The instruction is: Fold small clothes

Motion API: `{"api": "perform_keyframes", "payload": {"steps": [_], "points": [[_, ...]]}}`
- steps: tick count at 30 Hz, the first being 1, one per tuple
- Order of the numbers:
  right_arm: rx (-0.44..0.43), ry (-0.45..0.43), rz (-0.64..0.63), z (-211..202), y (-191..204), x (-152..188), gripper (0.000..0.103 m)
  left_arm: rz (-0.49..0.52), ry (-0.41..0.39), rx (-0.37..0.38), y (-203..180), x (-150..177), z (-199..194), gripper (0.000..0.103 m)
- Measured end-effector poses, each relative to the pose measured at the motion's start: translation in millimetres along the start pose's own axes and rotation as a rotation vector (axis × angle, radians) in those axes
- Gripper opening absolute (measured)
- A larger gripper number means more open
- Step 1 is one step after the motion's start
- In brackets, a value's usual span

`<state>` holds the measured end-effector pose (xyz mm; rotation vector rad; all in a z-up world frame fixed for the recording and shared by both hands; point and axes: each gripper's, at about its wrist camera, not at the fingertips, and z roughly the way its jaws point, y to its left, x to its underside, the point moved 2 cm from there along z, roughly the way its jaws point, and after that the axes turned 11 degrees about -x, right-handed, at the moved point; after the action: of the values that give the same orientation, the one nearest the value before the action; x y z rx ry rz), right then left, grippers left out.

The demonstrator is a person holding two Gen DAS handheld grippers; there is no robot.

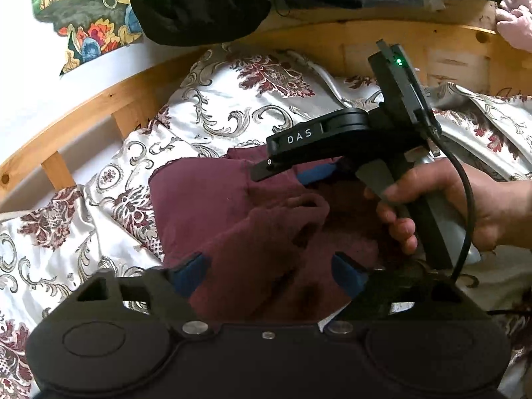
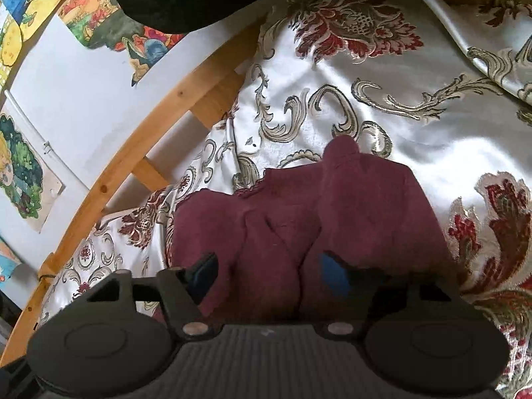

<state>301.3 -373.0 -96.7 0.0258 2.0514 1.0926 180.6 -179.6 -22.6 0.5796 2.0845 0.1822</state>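
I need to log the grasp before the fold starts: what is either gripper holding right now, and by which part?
Nothing clearly held: the maroon garment lies between both grippers' open fingers, not visibly clamped.

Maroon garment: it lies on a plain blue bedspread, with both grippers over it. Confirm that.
Wrong bedspread. The maroon garment lies on a white satin bedspread with dark red and grey floral scrolls, as the right wrist view shows. The left gripper and right gripper are over it.

Home bedroom: wooden bed frame [image 2: 139, 126] at left, satin floral bedspread [image 2: 415, 106] across the bed, cartoon posters [image 2: 23, 179] on white wall [image 2: 83, 99] beyond.
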Motion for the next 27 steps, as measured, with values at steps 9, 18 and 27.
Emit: {"api": "perform_keyframes", "payload": {"steps": [9,18,27], "points": [[0.022,0.01,-0.027,2.4,-1.7,1.9,0.013,-0.04,0.019,0.027,5.4,3.1,4.4,0.04],[0.002,-0.048,-0.082,-13.4,10.2,-7.9,0.01,-0.038,0.007,0.075,-1.7,4.7,3.4,0.027],[0.052,-0.099,-0.195,-34.8,26.2,-20.9,0.009,-0.04,-0.034,0.152,-15.3,3.6,3.5,0.026]]}}
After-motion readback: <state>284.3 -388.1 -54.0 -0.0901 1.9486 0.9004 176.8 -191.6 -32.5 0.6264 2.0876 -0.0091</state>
